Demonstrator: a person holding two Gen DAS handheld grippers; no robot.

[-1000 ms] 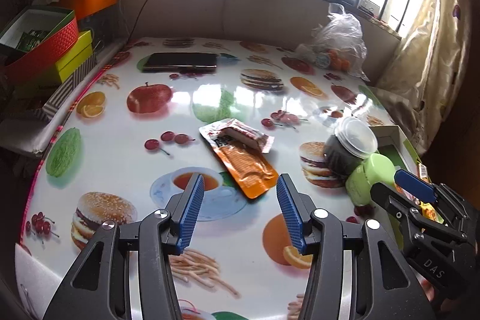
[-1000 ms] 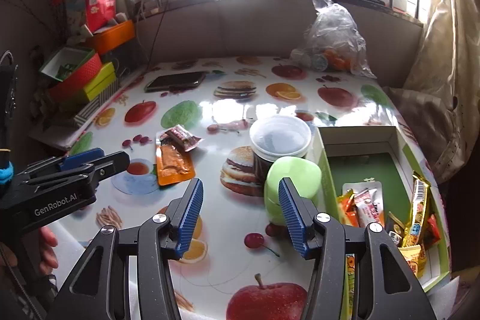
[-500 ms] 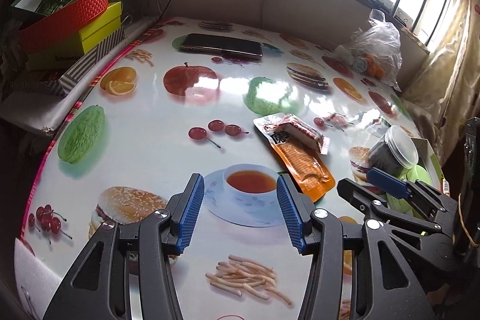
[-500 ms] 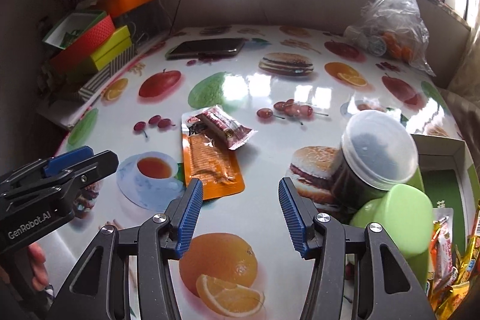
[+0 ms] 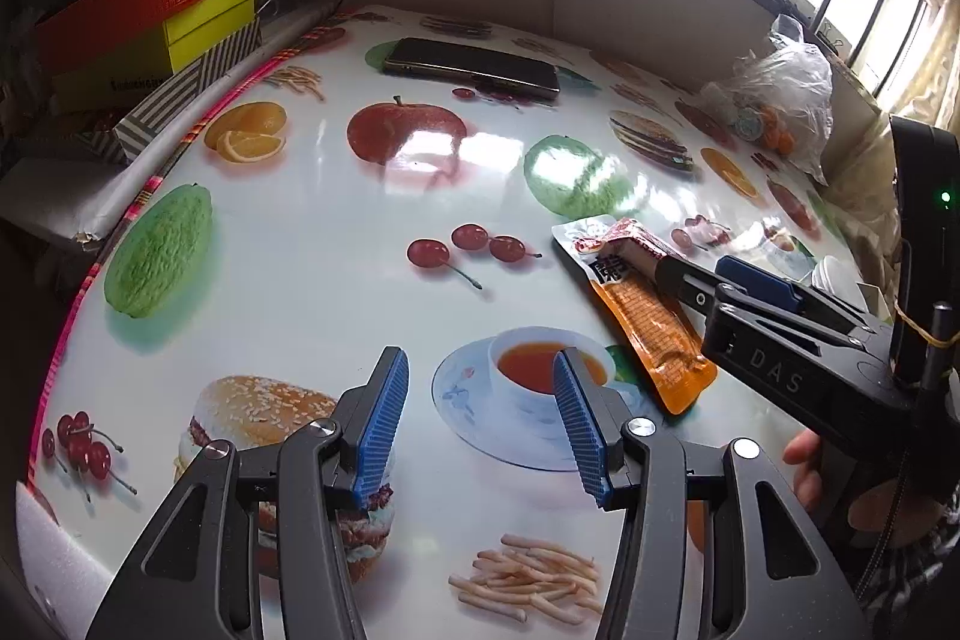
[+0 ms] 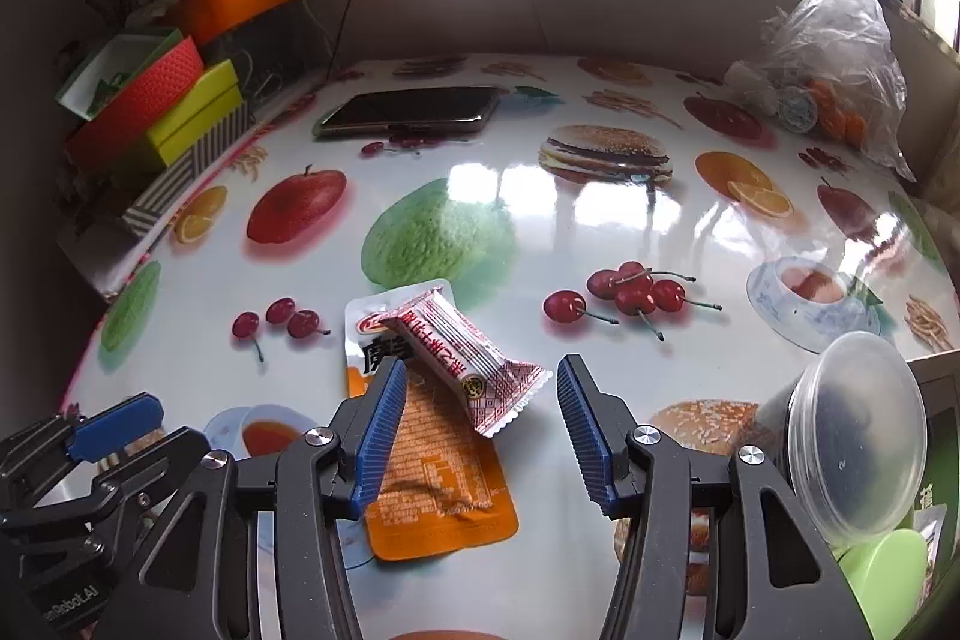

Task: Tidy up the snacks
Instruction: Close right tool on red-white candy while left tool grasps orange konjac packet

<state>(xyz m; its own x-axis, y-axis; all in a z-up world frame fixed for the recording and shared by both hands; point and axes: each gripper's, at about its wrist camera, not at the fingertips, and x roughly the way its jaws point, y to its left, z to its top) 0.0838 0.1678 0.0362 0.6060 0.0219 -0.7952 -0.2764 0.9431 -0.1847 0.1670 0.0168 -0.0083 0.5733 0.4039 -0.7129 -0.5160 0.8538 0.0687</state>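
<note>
**Right gripper positioned over stacked snack packets**

The red-and-white snack packet [image 6: 462,358] lies diagonally on top of the orange snack pouch [image 6: 435,484], both flat on the fruit-print table [image 6: 600,232]. The right gripper [image 6: 477,427] has its jaws apart, bracketing the packet's near end without contact. The left gripper [image 5: 480,424], left of the pouch, has its jaws apart, holding nothing. A lidded plastic cup [image 6: 852,436] stands right of the pouch; a phone [image 6: 411,111] lies beyond it.

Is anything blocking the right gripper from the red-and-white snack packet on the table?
Nothing visible does. The right gripper is open, with the red-and-white snack packet lying just ahead between its fingers, on top of the orange packet.
</note>
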